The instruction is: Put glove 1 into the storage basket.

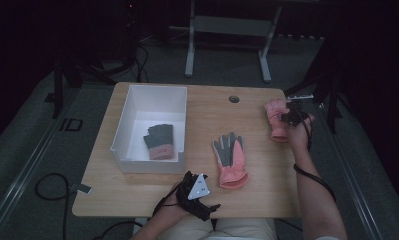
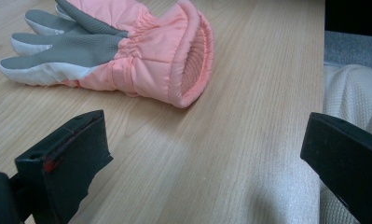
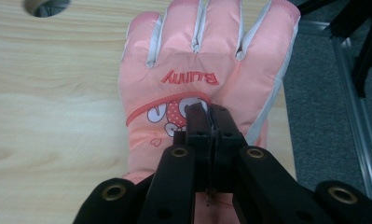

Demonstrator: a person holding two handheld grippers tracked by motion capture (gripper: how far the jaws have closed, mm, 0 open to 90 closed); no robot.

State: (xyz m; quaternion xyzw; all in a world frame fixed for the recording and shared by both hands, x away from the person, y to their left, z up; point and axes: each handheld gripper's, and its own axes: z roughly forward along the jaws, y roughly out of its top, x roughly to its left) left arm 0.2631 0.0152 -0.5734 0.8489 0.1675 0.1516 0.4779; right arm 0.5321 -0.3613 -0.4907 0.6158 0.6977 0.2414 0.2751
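A pink glove with a "Bunny" print (image 3: 193, 60) lies back up at the table's right edge (image 1: 276, 119). My right gripper (image 3: 209, 112) is shut on the fabric of its back, jaws pressed together (image 1: 293, 116). A second pink glove (image 1: 231, 161) lies palm up, grey side showing, in the middle of the table. Its cuff opening faces my left gripper (image 2: 202, 163), whose jaws stand wide open with nothing between them. That gripper rests near the front edge (image 1: 199, 192), a short way from the cuff (image 2: 193, 56).
A white box (image 1: 132, 162) stands at the table's left and holds a grey glove with a pink cuff (image 1: 159, 141). A cable hole (image 1: 234, 98) sits near the far edge. Beyond the right edge is carpet (image 3: 323, 102). The person's lap (image 2: 351, 98) borders the front edge.
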